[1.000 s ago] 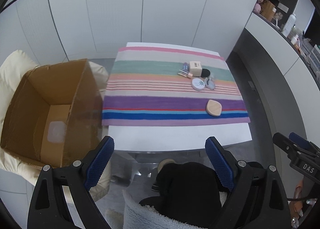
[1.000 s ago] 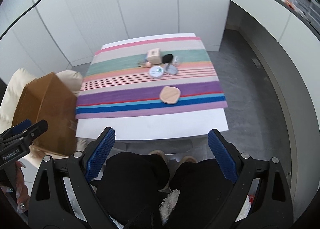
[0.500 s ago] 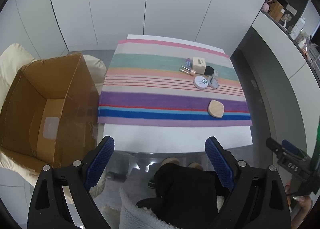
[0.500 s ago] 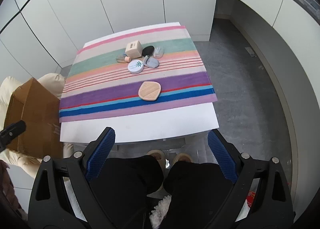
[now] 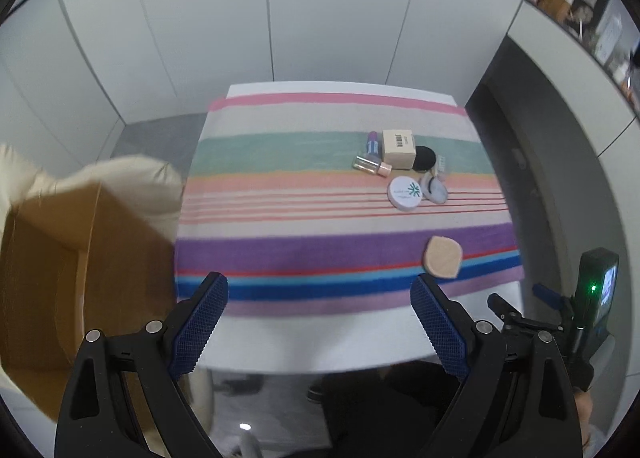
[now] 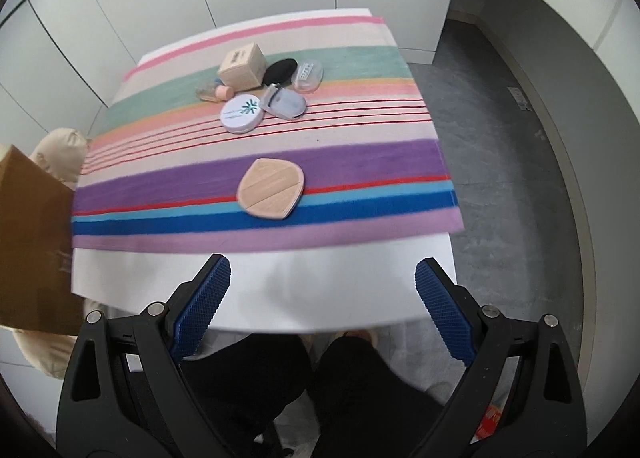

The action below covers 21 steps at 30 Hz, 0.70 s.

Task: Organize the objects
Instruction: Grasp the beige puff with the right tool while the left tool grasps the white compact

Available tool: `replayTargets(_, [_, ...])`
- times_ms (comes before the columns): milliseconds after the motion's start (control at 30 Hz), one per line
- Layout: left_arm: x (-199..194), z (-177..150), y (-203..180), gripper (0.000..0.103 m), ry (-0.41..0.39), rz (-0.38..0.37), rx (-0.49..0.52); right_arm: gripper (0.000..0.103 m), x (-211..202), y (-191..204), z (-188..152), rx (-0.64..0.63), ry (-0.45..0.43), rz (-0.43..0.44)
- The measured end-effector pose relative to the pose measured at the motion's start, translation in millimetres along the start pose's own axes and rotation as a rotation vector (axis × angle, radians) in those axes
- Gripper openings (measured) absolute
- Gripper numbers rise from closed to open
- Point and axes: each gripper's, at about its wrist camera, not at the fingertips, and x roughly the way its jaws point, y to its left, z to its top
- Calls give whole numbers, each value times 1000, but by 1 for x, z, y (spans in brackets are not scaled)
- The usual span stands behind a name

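Right wrist view shows the right gripper [image 6: 322,298] with jaws wide apart and empty, the peach makeup sponge [image 6: 271,188] lying just ahead on the striped cloth [image 6: 360,162], likely the nearest pick, while the left gripper [image 5: 320,318] also gapes empty.

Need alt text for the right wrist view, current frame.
The open right gripper hangs empty above the near edge of a white table with a striped cloth. A peach powder puff lies nearest; behind it sits a cluster of cosmetics around a beige box. A cardboard box stands at left.
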Motion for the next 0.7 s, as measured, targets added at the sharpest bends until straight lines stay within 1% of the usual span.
replayTargets(100, [22,17,-14,93,3,8,43,96,26,4,10,-32,14,36])
replayTargets(233, [62,36,-35,93,25,5,118,96,64,19,23,-78,36,99])
replayTargets(300, [83,41,-48,93,35,11,172,96,82,26,28,-84,60,95])
replayTargets(367, [106,46,-61,93,37,33,214,96,94,28,33,-59,78,104])
replayTargets(467, [141,53,-74,93,53,19,215,96,113,31,34,-15,102,123])
replayTargets(500, [150,55,-78,93,60,12,209,96,120,33,33,-12,106,100])
replayTargets(533, [160,57,-81,93,68,6,207,96,119,36,32,-26,81,85])
replayTargets(600, [174,58,-92,93,65,25,231,79,119,40,31,-57,56,53])
replayTargets(633, [180,57,-98,93,67,31,252,75,118,40,31,-64,40,46])
replayTargets(667, [185,57,-103,93,67,29,265,63,117,39,31,-61,28,41])
replayTargets(700, [190,56,-106,93,63,21,270,61,116,36,31,-53,20,37])
